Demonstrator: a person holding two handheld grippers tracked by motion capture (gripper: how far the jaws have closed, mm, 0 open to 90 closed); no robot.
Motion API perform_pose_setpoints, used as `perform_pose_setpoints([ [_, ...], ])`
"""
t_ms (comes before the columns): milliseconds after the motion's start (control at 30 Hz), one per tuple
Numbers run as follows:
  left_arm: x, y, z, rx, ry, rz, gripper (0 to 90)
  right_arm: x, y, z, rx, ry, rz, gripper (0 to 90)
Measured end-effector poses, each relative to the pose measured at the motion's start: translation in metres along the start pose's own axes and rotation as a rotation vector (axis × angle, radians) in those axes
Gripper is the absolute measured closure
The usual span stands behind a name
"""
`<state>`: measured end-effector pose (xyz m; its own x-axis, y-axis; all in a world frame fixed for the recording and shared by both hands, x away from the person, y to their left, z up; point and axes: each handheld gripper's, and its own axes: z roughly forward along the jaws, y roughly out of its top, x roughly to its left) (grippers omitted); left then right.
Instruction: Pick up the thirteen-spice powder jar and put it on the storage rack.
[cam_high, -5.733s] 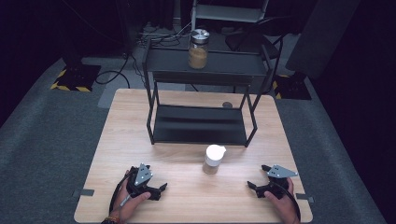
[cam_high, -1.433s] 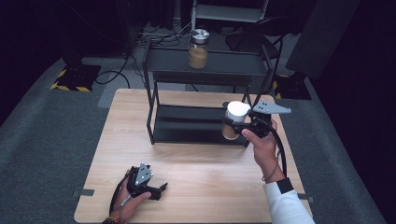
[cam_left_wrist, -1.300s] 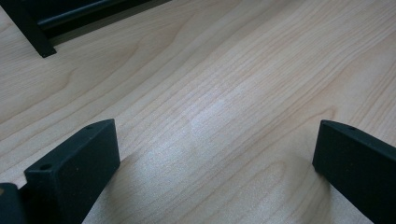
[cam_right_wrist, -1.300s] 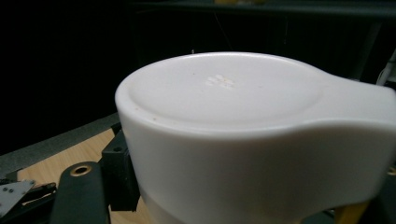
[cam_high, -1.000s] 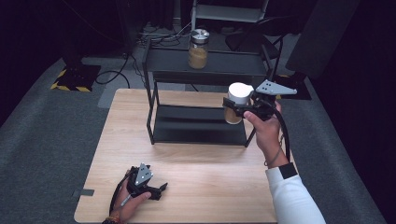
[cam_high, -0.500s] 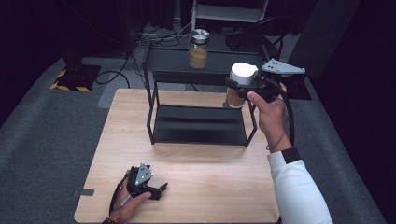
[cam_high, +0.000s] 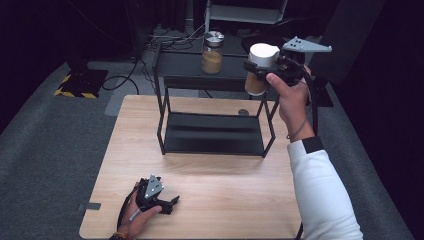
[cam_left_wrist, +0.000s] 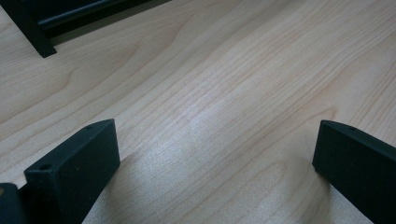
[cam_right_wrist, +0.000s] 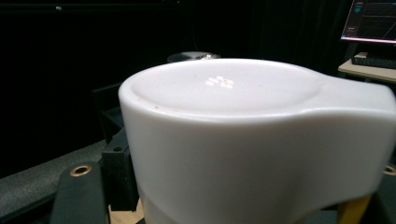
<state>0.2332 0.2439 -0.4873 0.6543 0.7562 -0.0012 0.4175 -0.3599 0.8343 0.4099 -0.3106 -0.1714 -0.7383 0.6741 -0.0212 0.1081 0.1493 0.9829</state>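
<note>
Lifted off the tabletop (cam_high: 215, 170) since earlier, the white-lidded jar (cam_high: 260, 70) is held upright in the right gripper (cam_high: 272, 67) jaws, level with the rack (cam_high: 185, 65) top shelf, right of the glass jar (cam_high: 212, 52). Left gripper (cam_high: 162, 200) jaws are spread wide, empty.

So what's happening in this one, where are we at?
A person's right gripper is shut on a white-lidded jar and holds it in the air at the right end of the black rack's top shelf, where a metal-lidded jar already stands. The carried jar is not yet set down. The left gripper rests on the wooden table near its front edge, jaws open with nothing between them.
</note>
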Motion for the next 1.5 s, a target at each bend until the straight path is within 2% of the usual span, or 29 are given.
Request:
perform_pose_setpoints([
  [200, 0.0, 0.0, 0.0, 0.0, 0.0, 0.0, 0.4, -0.006, 0.012, 0.005, -0.025, -0.019, 0.009, 28.2],
  [333, 0.0, 0.0, 0.0, 0.0, 0.0, 0.0, 0.4, -0.008, 0.02, 0.011, -0.024, -0.043, 0.005, 28.3],
  [567, 0.0, 0.0, 0.0, 0.0, -0.001, 0.001, 0.4, -0.013, 0.024, 0.025, -0.023, -0.072, 0.025, 28.2],
  [767, 0.0, 0.0, 0.0, 0.0, -0.003, 0.003, 0.4, -0.021, 0.02, 0.036, -0.039, -0.081, 0.062, 28.3],
  [1133, 0.001, 0.0, 0.0, -0.001, -0.007, 0.005, 0.4, -0.028, 0.009, 0.053, -0.057, -0.123, 0.084, 28.3],
  [1267, 0.001, 0.0, 0.0, -0.001, -0.007, 0.005, 0.4, -0.031, 0.005, 0.057, -0.075, -0.123, 0.097, 28.2],
  [1500, 0.001, 0.0, 0.0, -0.001, -0.008, 0.006, 0.4, -0.032, 0.0, 0.065, -0.062, -0.133, 0.108, 28.2],
])
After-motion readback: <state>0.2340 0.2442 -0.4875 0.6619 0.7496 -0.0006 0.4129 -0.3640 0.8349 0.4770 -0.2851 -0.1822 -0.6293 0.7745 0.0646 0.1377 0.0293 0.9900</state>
